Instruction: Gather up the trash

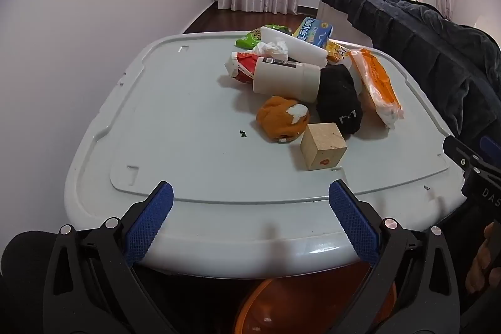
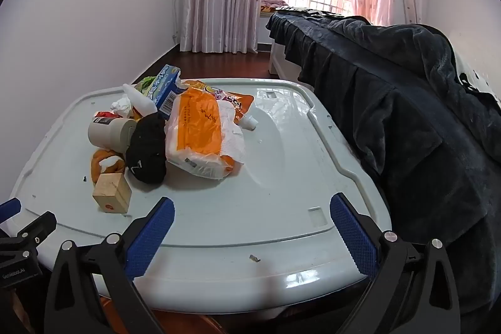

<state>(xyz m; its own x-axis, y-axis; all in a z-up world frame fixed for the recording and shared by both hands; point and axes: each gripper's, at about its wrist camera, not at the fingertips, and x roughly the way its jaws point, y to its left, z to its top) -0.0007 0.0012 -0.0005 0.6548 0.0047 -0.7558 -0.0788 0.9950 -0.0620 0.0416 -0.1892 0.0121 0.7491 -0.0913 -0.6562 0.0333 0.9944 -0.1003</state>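
Note:
A pile lies on the pale grey table top (image 1: 175,127) (image 2: 281,193). It holds a wooden block (image 1: 323,150) (image 2: 111,191), an orange cloth (image 1: 282,118) (image 2: 105,165), a black sock (image 1: 339,97) (image 2: 147,151), a white cylinder (image 1: 286,79) (image 2: 109,132), an orange tissue pack (image 1: 377,85) (image 2: 200,133), a crumpled tissue (image 1: 271,48) (image 2: 121,107) and snack wrappers (image 1: 260,36). My left gripper (image 1: 250,196) hangs open over the near table edge, nothing between its fingers. My right gripper (image 2: 252,210) is open too, apart from the pile.
An orange bin (image 1: 313,302) shows below the table's near edge. A bed under a dark blanket (image 2: 407,102) runs along the right side. The right gripper's body (image 1: 476,174) shows at the left view's edge. Wall to the left, curtains and window behind.

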